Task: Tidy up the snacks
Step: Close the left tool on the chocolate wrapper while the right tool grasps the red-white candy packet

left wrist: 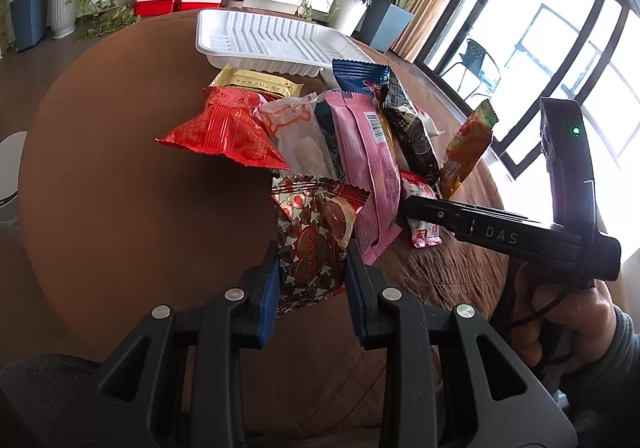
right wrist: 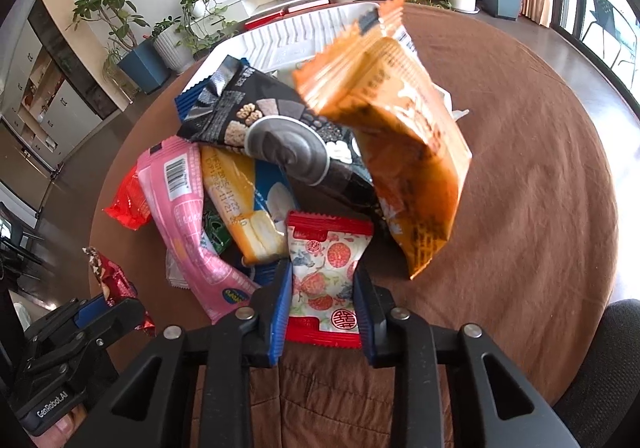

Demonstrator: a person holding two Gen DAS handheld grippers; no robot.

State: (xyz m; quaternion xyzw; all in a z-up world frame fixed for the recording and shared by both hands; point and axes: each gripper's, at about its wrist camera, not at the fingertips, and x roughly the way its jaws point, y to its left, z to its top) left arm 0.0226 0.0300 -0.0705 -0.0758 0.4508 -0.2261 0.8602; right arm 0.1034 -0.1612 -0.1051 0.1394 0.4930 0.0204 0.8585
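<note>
Pick step, both sides. Left gripper clenched on mushroom-print choc packet, at near edge of snack pile. Right gripper straddles red-and-white strawberry packet, pads at its side edges; firm squeeze or not, can't tell. Packet sits at pile's near side on counter. White tray lies beyond pile, looks empty. Next, prob: finish squeeze, lift both clear w/o dragging pink wrapper or orange bag, carry over pile to tray.

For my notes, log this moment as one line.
left gripper: shut on heart packet | right gripper: on strawberry packet | tray: empty
</note>
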